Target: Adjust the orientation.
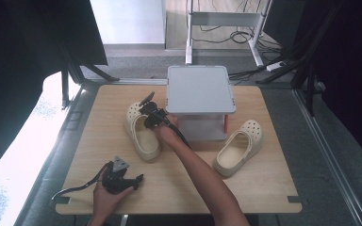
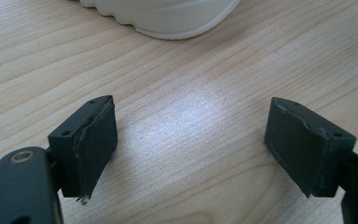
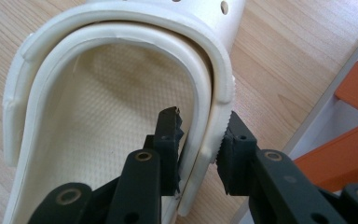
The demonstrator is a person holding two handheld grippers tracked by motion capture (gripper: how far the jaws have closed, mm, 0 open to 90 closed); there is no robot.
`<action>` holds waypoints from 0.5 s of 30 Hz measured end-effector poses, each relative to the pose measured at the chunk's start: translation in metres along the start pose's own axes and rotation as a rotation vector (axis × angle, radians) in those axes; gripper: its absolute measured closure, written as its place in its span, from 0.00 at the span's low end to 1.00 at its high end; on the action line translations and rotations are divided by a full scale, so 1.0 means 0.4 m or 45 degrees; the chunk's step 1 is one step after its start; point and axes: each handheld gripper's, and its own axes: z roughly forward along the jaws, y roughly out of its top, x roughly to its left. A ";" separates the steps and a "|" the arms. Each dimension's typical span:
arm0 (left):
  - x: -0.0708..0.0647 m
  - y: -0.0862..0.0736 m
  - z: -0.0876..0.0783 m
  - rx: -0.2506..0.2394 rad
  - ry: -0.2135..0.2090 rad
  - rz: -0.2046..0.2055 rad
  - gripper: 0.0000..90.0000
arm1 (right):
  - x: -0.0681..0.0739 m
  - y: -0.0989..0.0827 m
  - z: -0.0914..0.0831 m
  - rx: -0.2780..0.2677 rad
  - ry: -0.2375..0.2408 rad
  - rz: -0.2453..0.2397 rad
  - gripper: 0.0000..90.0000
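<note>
Right gripper (image 1: pixel 147 104) sits at centre of the high view, over the left clog (image 1: pixel 141 131), reached in by the forearm crossing up from the bottom edge. In the right gripper view its fingers (image 3: pixel 170 135) straddle the clog's side wall (image 3: pixel 205 116) plus strap: one finger inside the shoe, the other outside against the ribbed edge. Both pads look pressed on the wall, so clamped on the clog. The clog lies flat on the desk (image 1: pixel 264 188), toe toward the top of the frame, just left of the grey stand (image 1: pixel 199 89).

Second clog (image 1: pixel 239 147) lies right of centre in the high view, angled, heel toward lower left, near the stand's lower right corner, well apart from both grippers.

Left gripper (image 1: pixel 122 178) rests at lower left of the high view, held in a hand (image 1: pixel 104 194), cable trailing left to the desk edge. In the left gripper view its fingers (image 2: pixel 95 140) are wide apart, nothing between them, just bare wood below. Sole of a clog (image 2: pixel 168 18) shows at the top edge of that view, apart from the fingers.

Orange part (image 3: pixel 349 135) of the stand shows at right of the right gripper view.
</note>
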 end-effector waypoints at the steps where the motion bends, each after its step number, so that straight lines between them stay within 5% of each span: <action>1: 0.000 0.000 0.000 0.000 0.000 0.000 0.19 | 0.000 0.000 0.000 0.002 -0.004 0.001 0.82; 7: 0.004 -0.002 -0.003 -0.004 -0.001 -0.003 0.22 | 0.007 -0.005 -0.011 -0.062 0.008 0.041 0.86; 15: 0.015 -0.008 -0.009 -0.004 0.012 -0.001 0.23 | 0.027 -0.010 -0.032 -0.115 0.027 0.009 0.87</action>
